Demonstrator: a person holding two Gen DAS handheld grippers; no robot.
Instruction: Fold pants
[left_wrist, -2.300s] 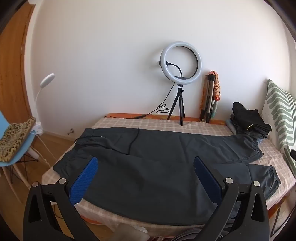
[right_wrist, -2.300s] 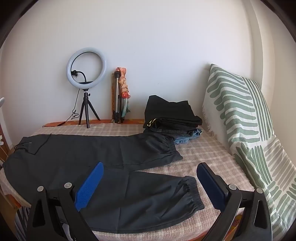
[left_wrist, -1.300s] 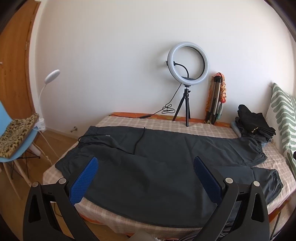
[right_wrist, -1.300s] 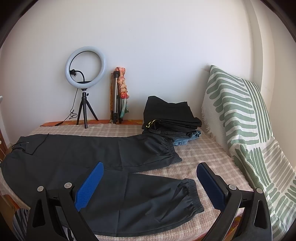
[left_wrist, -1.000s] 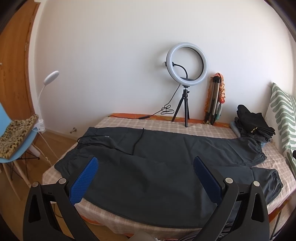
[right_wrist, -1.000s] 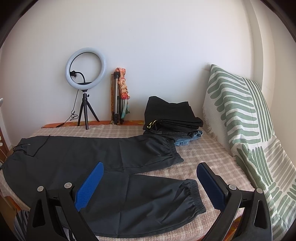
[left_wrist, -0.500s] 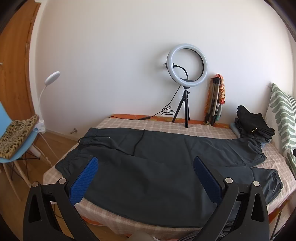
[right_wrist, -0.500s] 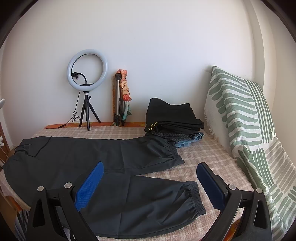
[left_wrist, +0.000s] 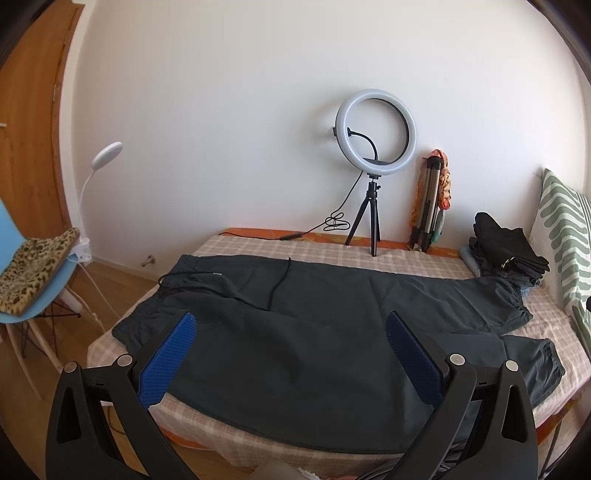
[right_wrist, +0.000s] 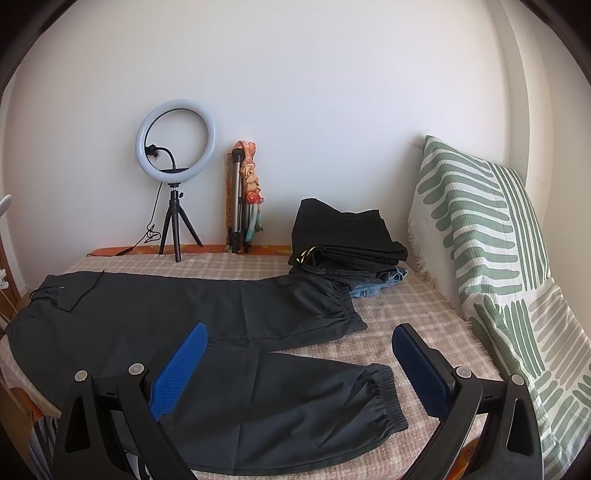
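Dark grey pants (left_wrist: 314, 332) lie spread flat across a checked bed (left_wrist: 258, 247), waistband at the left, two elastic-cuffed legs at the right. In the right wrist view the pants (right_wrist: 229, 317) show the near leg's cuff (right_wrist: 384, 398) and the far leg's cuff (right_wrist: 347, 306). My left gripper (left_wrist: 291, 325) is open and empty, hovering in front of the pants' near edge. My right gripper (right_wrist: 299, 339) is open and empty above the near leg.
A ring light on a tripod (left_wrist: 375, 147) and a folded tripod (left_wrist: 430, 203) stand at the far wall. A stack of folded clothes (right_wrist: 347, 243) sits by a green-striped pillow (right_wrist: 480, 236). A blue chair (left_wrist: 33, 291) and lamp (left_wrist: 105, 155) stand left.
Both grippers have drifted only slightly; the views shift a little. The pants have not moved and both grippers stay open.
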